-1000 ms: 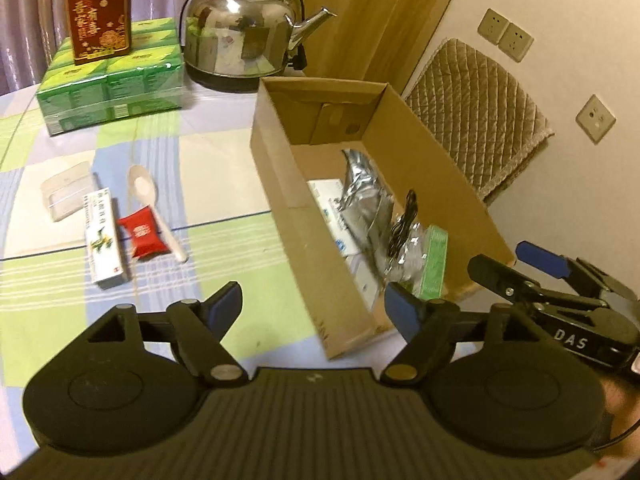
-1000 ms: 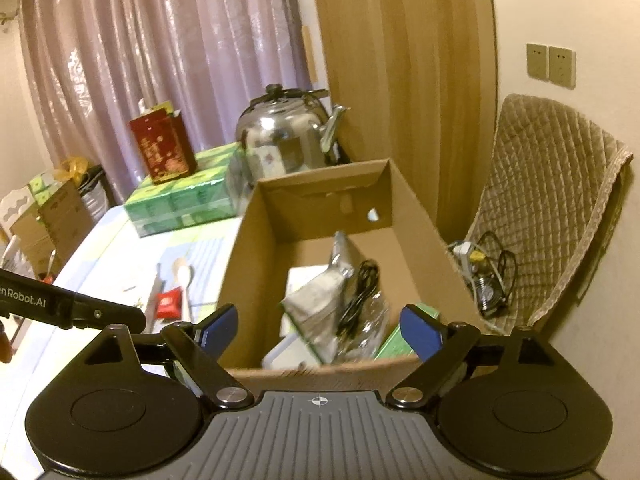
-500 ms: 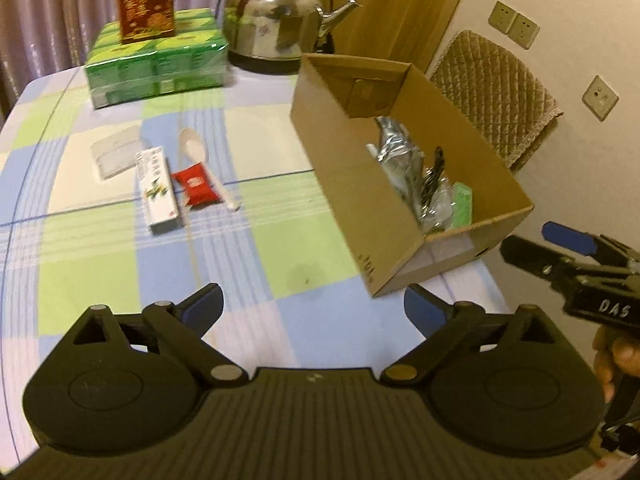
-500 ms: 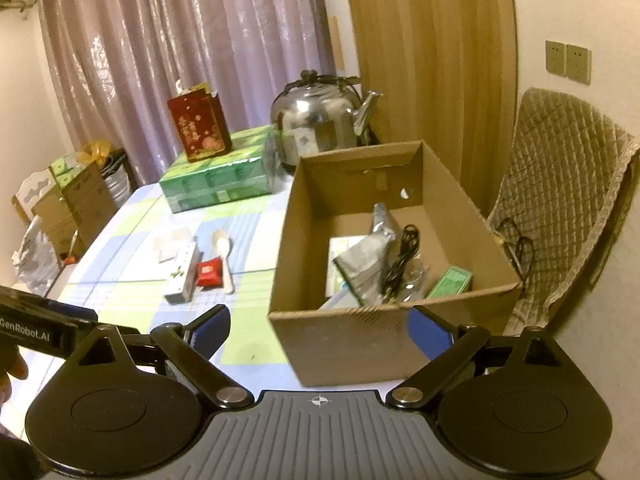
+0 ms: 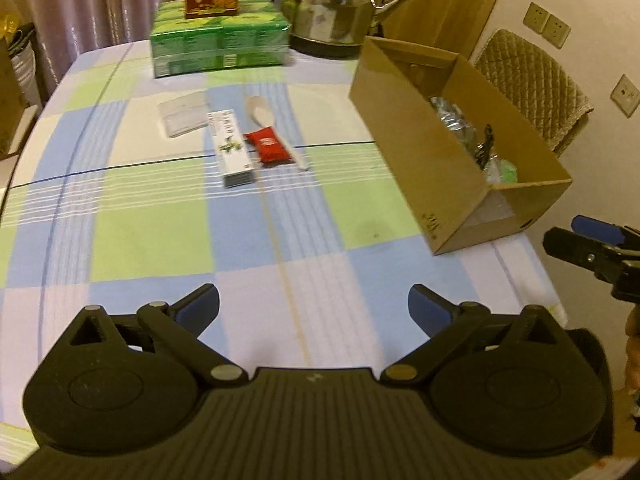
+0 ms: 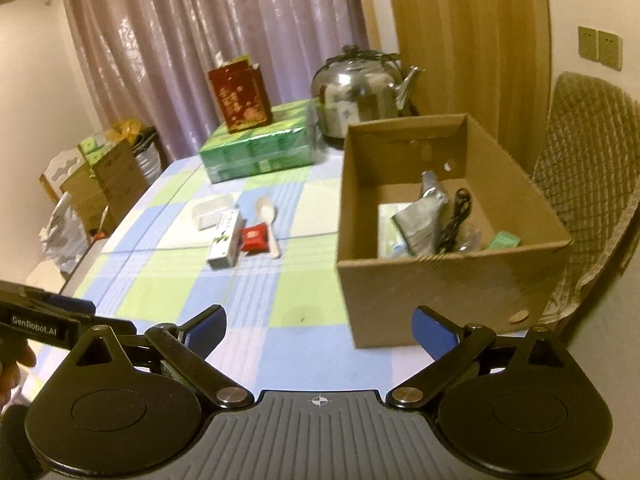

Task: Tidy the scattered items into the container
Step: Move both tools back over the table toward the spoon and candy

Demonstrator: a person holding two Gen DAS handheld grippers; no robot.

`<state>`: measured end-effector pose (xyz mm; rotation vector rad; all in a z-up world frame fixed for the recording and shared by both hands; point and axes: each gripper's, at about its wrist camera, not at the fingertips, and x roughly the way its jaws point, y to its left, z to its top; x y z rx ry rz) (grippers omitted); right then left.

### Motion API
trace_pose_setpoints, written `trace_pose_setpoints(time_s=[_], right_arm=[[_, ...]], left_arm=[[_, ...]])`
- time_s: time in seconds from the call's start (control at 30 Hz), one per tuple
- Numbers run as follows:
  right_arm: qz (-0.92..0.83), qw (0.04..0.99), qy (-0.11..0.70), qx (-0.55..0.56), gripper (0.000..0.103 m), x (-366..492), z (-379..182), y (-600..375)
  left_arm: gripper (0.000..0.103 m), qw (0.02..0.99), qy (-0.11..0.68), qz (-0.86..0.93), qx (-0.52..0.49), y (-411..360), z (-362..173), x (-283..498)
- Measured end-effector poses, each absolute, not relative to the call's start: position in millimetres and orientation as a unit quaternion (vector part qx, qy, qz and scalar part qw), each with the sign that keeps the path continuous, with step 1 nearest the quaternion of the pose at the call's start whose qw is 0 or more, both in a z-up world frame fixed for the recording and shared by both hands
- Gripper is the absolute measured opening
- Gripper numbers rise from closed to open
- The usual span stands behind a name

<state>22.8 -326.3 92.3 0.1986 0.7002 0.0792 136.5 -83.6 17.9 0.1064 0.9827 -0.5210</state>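
Note:
An open cardboard box [image 5: 420, 128] [image 6: 404, 280] stands at the table's right side, holding a silver pouch [image 6: 420, 220], a black cable and a green packet. On the checked cloth to its left lie a white carton [image 5: 232, 148] [image 6: 226, 238], a red packet [image 5: 267, 146] [image 6: 253, 238], a white spoon [image 5: 260, 112] [image 6: 267, 216] and a clear plastic case [image 5: 182, 118] [image 6: 212, 210]. My left gripper [image 5: 314, 310] is open and empty above the near table. My right gripper [image 6: 318, 326] is open and empty, near the box's front corner.
A steel kettle [image 5: 332, 12] [image 6: 360, 92] and a stack of green packs [image 5: 220, 40] [image 6: 256, 148] with a red box [image 6: 238, 96] on top stand at the back. A padded chair [image 6: 588, 200] is right of the box. Cartons stand on the floor at left [image 6: 104, 176].
Both grippers have pulled back from the box towards the near table edge, both open throughout. The scattered items and more of the cloth have come into view.

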Motion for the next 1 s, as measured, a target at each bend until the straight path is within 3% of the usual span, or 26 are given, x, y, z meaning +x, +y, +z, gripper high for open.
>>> trace_pose_setpoints(time_s=[1.0], right_arm=[[0.122, 0.918, 0.373, 0.062, 0.097, 75, 64, -248]], left_arm=[[0.099, 0.870, 0.461, -0.170, 0.039, -22, -5, 155]])
